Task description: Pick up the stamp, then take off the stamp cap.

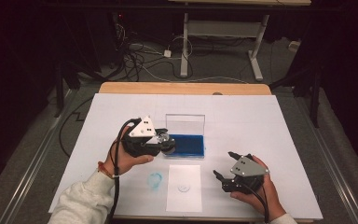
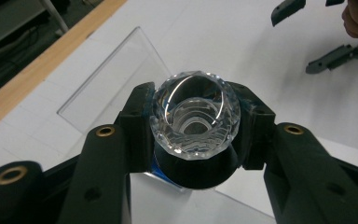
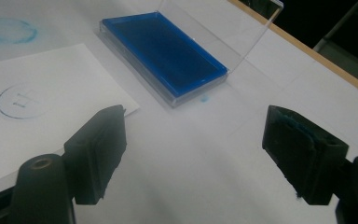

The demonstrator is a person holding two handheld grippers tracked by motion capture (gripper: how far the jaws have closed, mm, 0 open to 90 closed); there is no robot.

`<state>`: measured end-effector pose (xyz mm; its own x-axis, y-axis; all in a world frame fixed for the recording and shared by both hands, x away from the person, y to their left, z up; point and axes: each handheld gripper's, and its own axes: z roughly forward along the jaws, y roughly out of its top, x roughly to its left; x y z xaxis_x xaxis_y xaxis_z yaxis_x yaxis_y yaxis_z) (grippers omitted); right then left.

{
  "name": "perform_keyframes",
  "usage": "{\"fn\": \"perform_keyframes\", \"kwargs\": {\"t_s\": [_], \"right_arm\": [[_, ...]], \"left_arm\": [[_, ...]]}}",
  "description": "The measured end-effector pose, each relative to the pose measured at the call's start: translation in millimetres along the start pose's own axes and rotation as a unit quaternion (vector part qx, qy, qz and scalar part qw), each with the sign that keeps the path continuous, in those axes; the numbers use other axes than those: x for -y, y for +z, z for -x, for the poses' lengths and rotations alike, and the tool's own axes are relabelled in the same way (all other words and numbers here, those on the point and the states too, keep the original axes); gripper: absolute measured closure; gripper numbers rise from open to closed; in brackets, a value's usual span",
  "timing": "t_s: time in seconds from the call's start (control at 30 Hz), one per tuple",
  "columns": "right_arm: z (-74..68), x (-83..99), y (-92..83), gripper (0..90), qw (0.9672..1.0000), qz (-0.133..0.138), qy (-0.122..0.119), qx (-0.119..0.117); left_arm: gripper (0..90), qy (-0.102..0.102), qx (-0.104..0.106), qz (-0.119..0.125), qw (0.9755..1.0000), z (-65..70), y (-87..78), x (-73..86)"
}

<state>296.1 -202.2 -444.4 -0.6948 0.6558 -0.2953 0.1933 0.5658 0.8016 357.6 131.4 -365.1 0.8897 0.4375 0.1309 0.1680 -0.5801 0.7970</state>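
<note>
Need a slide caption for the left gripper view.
Left gripper clamps a faceted clear stamp above the open ink pad case.

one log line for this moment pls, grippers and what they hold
left gripper: shut on crystal stamp, over blue ink pad | right gripper: open, nothing between jaws | paper sheet: one round blue print

tongs (image 1: 165, 140) (image 1: 223, 164): 2 | crystal stamp (image 2: 194, 114): 1 | ink pad case (image 1: 185, 144): 1 | paper sheet (image 1: 184, 186): 1
</note>
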Motion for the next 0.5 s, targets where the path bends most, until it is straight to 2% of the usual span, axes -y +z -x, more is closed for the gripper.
{"fn": "perform_keyframes", "kwargs": {"t_s": [0.1, 0.13, 0.2, 0.27, 0.43, 0.47, 0.5], "right_arm": [[-0.2, -5.8, 3.1, 21.3, 1.0, -0.002, -0.003, -0.001], [1.1, -12.4, 6.2, 20.5, 0.9999, 0.008, 0.002, -0.013], [1.5, -16.1, 8.1, 20.0, 0.9998, 0.013, 0.002, -0.016], [0.9, -29.1, 16.5, 19.8, 0.9991, 0.028, 0.005, -0.032], [-5.6, -45.7, 34.6, 19.1, 0.9984, 0.031, -0.003, -0.047], [-8.6, -52.1, 45.5, 19.1, 0.9977, 0.031, -0.001, -0.061], [-8.6, -52.1, 45.5, 19.1, 0.9977, 0.031, -0.001, -0.061]], "left_arm": [[54.4, -0.003, 0.006, 0.005, 1.0, 1.4, 3.4, -5.8], [54.4, -0.002, 0.005, 0.008, 1.0, 1.8, 4.1, -7.8], [54.4, -0.005, 0.013, 0.012, 0.9998, 2.3, 6.0, -11.0], [54.4, -0.005, 0.014, 0.011, 0.9998, 2.9, 8.9, -13.0], [54.4, -0.012, 0.016, 0.019, 0.9996, 6.3, 15.2, -16.0], [54.4, -0.013, 0.019, 0.021, 0.9995, 6.8, 16.4, -16.9], [54.4, -0.015, 0.025, 0.022, 0.9993, 7.1, 18.1, -18.0]]}}
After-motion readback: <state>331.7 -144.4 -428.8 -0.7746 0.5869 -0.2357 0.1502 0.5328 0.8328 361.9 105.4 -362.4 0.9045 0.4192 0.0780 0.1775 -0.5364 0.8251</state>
